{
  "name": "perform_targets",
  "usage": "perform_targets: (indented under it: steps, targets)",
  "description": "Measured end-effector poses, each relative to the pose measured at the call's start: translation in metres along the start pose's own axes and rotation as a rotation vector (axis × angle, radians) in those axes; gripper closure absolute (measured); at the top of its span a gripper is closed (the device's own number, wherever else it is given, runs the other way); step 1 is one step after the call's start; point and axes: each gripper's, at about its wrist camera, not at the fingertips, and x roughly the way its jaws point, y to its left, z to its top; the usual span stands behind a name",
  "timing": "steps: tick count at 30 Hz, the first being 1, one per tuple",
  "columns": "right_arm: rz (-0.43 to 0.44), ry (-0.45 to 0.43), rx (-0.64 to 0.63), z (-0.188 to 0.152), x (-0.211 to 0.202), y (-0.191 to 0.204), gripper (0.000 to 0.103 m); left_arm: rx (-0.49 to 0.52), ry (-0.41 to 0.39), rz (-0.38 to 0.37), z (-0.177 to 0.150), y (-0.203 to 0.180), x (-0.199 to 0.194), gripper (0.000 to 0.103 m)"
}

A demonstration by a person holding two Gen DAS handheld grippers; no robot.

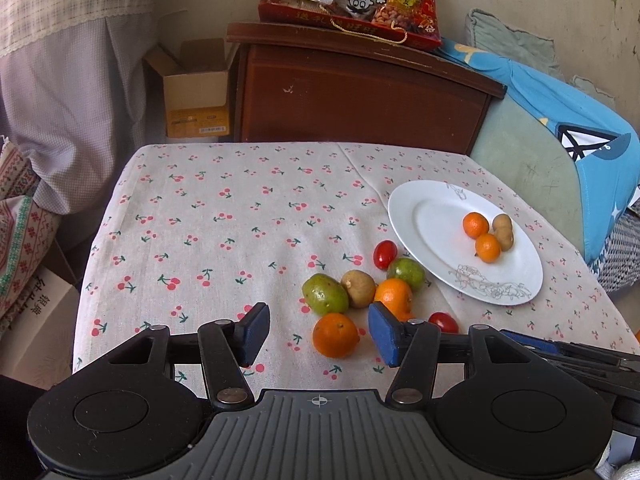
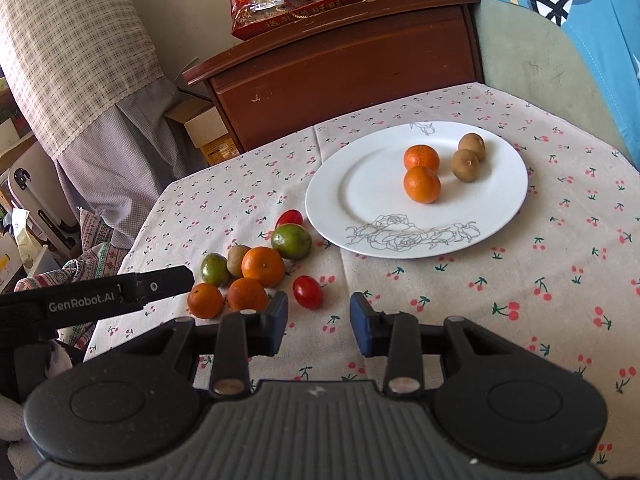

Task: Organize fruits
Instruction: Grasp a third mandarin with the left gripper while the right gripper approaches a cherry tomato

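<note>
Both grippers are hanging open over the tabletop (image 2: 520,264), and neither one is holding anything. The left gripper (image 1: 318,336) is opening wide around an orange (image 1: 335,335), which is sitting right between its blue pads without touching them. The right gripper (image 2: 319,328) is waiting with its jaws apart, and only cloth is lying between them.

I think the job is partly done. The white plate (image 2: 360,184) is lying ahead of the right gripper, a little to its right. It is already carrying two oranges and two small brown fruits. Eight more fruits are still sitting off the plate, ahead of the right gripper and to its left.

The next move looks like a grab. The left gripper needs to close gently on that orange, lift it, and carry it forward and right to the plate. A hard squeeze could make the round fruit pop out and roll.

A green fruit (image 1: 325,294) just ahead of the left gripper is egg-shaped, and its long side is running from far-left to near-right. A red tomato (image 2: 307,292) just ahead of the right gripper's left pad is pointing the same slanted way.
</note>
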Motion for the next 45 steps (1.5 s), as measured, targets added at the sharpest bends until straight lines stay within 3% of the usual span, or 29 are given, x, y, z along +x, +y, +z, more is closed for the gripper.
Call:
perform_targets:
  steps: [25,27,32,39,45]
  targets:
    - [-0.005,0.000,-0.082,0.000,0.026,0.011,0.069,0.059,0.029,0.026,-0.015,-0.009,0.024,0.051]
    - [-0.010,0.001,-0.098,-0.001,0.027,0.013,0.070,0.064,0.027,0.030,-0.015,-0.010,0.024,0.058]
    - [-0.020,-0.003,-0.125,-0.002,0.028,0.016,0.070,0.096,0.024,0.036,-0.017,-0.013,0.025,0.060]
    - [-0.039,-0.014,-0.129,-0.003,0.028,0.014,0.082,0.140,0.012,0.032,-0.020,-0.020,0.026,0.077]
    - [-0.034,-0.013,-0.128,-0.003,0.027,0.014,0.085,0.119,0.014,0.024,-0.019,-0.019,0.024,0.077]
